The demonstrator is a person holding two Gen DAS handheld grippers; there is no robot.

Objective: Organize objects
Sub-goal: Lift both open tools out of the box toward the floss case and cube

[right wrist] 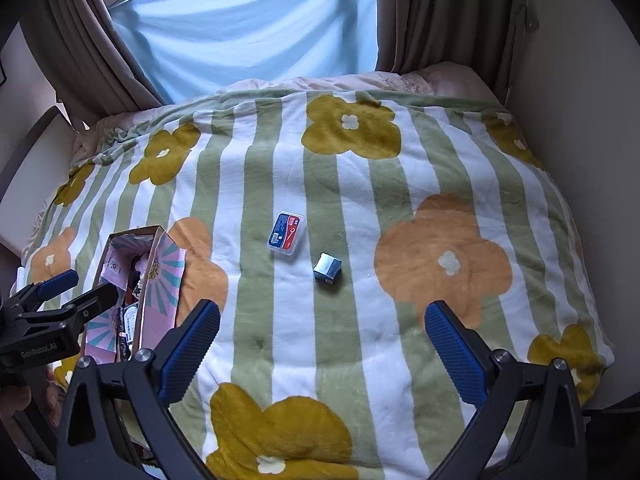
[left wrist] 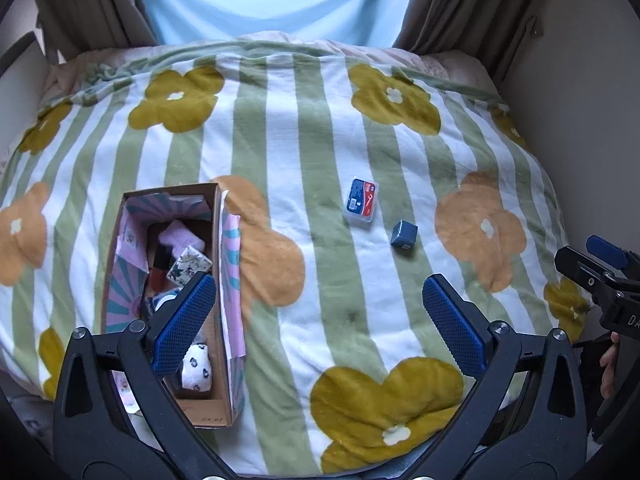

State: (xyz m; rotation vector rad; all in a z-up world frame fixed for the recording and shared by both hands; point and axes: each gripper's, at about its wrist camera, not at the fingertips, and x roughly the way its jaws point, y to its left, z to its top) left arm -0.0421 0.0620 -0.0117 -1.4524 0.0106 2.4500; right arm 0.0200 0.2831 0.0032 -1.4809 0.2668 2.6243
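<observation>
We're looking into a home bedroom: a plush flowered, green-striped blanket (right wrist: 360,240) is lying spread over a bed, brown curtains (right wrist: 432,12) are hanging behind the bed, and a pale blue sheet (right wrist: 256,28) is covering the window between them.

I am holding my right gripper (right wrist: 320,344) above the flowered blanket (right wrist: 400,184), my blue pads (right wrist: 452,344) standing wide apart with nothing between them. Ahead of my jaws a small blue cube box (right wrist: 327,268) is lying on the blanket, and just beyond it to the left a flat plastic case (right wrist: 286,233). Off to my left an open cardboard box (right wrist: 160,280) is sitting full of small items, with my left gripper (right wrist: 76,292) hovering over it, fingers parted.
</observation>
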